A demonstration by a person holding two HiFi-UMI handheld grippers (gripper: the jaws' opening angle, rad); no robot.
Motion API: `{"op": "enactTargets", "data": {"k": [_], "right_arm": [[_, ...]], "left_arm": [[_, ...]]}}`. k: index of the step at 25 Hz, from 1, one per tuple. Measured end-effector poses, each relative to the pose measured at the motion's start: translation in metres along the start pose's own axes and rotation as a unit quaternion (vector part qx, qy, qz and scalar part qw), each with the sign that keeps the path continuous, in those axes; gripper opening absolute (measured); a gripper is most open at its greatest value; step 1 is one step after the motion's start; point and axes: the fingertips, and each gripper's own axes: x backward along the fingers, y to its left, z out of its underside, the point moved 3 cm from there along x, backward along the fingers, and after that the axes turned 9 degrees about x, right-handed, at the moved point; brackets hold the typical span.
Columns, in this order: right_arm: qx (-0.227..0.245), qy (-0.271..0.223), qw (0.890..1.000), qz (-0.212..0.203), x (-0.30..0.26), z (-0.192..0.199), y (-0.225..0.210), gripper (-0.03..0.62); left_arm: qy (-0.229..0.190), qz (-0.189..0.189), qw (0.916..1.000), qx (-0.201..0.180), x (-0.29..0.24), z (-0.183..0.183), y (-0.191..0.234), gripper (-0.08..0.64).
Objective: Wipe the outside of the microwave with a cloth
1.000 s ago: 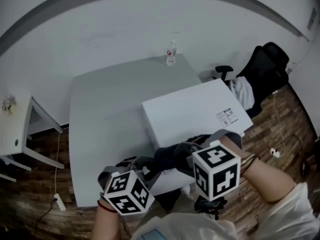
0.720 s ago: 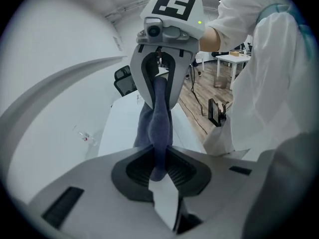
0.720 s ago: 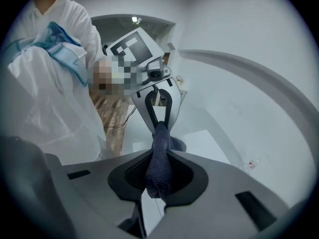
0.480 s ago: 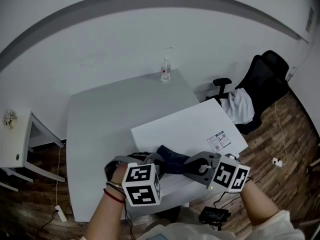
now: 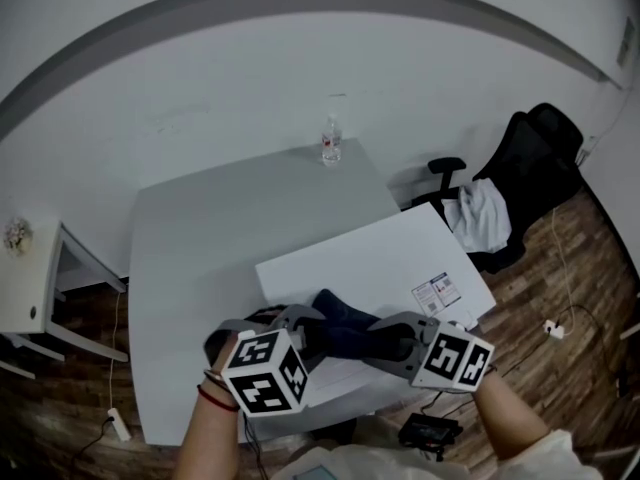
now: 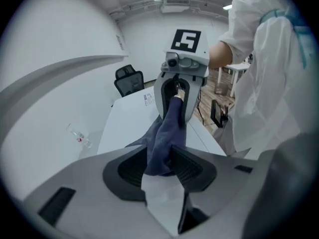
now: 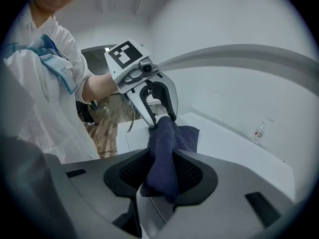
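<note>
Two hand-held grippers face each other tip to tip over a white microwave (image 5: 365,253), w/ a dark blue cloth (image 5: 345,330) strung btwn them. The left gripper (image 6: 160,166) has one end of the cloth bunched btwn its pads. Its jaws have just been opening, yet the fold fills the gap & both pads look to press on it, so it reads as a loose pinch, not a release. The right gripper (image 7: 162,173) is the same at the other end: jaws just opened wider, w/ a thick fold wedged btwn the pads & touching both. Key relation: the cloth's long axis runs straight from one gripper's tips to the other's, i.e. across the person, roughly along the microwave's near top edge. Its middle sags just below both sets of jaws, and whether it touches the top panel can't be told. The microwave's top lies under the jaws & stretches away beyond both grippers, w/ its label sticker (image 5: 437,293) just beyond the right gripper. Neither hand is clearly nearer, as both sit at the near edge. Judgement: the next move prob. needs the cloth pressed down & swept away over the top, w/ a firmer grip first, or an end may slip. The microwave stands on a grey table (image 5: 190,268).
</note>
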Motion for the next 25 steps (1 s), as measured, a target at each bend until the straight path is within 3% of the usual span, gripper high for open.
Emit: {"op": "enactTargets", "data": {"k": [2,4,8,12,18,22,25], "right_arm": [[0.001,-0.005,1.000,-0.004,0.004,-0.007,-0.002,0.184],[0.009,-0.022,1.000,0.001,0.010,-0.019,-0.005,0.198],[0.018,-0.077,0.997,0.019,0.007,-0.036,-0.011,0.198],[0.031,-0.044,0.998,0.019,-0.018,-0.028,-0.007,0.198],[0.045,0.005,0.999,0.014,-0.038,-0.015,-0.009,0.194],[0.062,0.017,0.998,0.010,-0.041,-0.013,-0.009,0.114],[0.049,0.020,0.998,0.021,-0.042,-0.013,-0.012,0.084]], "left_arm": [[-0.043,-0.003,0.9982,0.042,0.011,-0.003,0.002,0.150],[-0.073,-0.018,0.9940,0.079,0.020,-0.004,0.004,0.150],[-0.086,-0.066,0.9842,0.140,0.032,0.010,0.004,0.150],[-0.117,-0.083,0.9696,0.198,0.044,0.016,-0.002,0.146],[-0.140,-0.094,0.9600,0.223,0.054,0.013,-0.004,0.122],[-0.154,-0.090,0.9555,0.235,0.053,0.010,-0.009,0.109],[-0.147,-0.090,0.9541,0.245,0.048,0.011,-0.013,0.100]]}}
